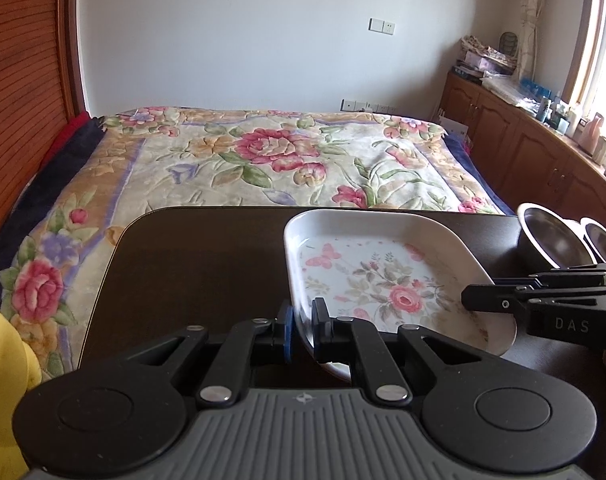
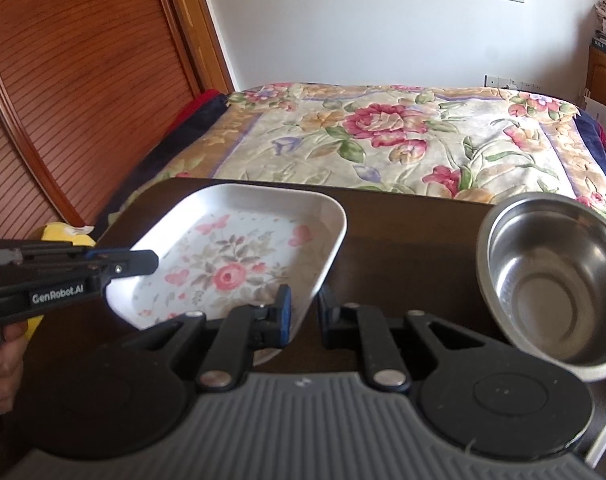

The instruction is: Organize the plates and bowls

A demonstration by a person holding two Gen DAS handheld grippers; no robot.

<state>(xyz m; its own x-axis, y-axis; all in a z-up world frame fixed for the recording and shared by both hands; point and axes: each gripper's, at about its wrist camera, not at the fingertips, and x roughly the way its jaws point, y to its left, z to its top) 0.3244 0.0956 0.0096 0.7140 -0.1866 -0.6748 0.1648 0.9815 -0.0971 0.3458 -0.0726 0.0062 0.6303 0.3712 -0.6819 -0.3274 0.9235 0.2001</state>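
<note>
Second steel bowl [image 1: 605,242] edge-cropped

The right gripper [image 1: 469,298] reads "DAS"; the left gripper [image 2: 153,260] "GenRobot.AI".

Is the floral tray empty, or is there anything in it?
Empty. The floral tray shows its whole printed bottom with nothing in it; the steel bowl stands apart on the table.

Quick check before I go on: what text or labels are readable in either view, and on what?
"DAS" on the right gripper, its side, in the left wrist view; the word may run on out of frame.
"GenRobot.AI" on the left gripper, its side, in the right wrist view.
Labels on the items on the cabinets: too small to read.
</note>
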